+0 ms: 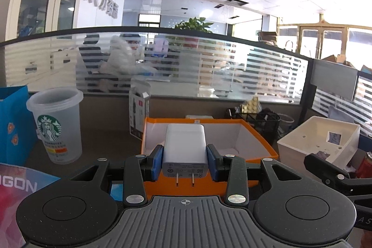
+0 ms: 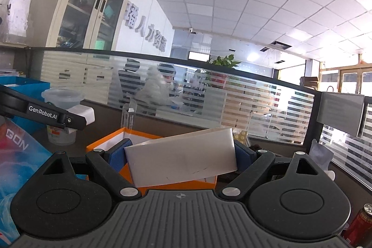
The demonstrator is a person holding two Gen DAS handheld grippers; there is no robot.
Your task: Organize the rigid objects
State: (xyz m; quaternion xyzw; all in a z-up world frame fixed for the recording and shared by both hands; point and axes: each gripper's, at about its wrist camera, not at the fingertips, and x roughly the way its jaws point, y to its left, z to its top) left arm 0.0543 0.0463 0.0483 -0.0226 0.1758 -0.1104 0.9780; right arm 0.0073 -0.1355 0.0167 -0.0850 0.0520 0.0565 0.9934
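On a brown desk [image 1: 104, 131] walled by striped glass in an open office, the left wrist view shows the left gripper [image 1: 184, 160] clamped on a white charger [image 1: 184, 145], prongs toward the camera, above the orange box [image 1: 262, 143], with a Starbucks cup [image 1: 57, 124] left of the box and a white bin [image 1: 320, 138] right of it. In the right wrist view, the right gripper [image 2: 183, 158] pinches a tilted white box [image 2: 182, 158] between its blue pads over the orange box [image 2: 104, 143]; only here a red can [image 2: 359, 223] shows clearly, right of it.

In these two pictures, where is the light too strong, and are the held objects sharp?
Left wrist view: windows at far right are blown out white; the white charger is sharp, prongs clear. Right wrist view: similar glare at upper right; the tilted white box is sharp; fisheye bends the partition line.
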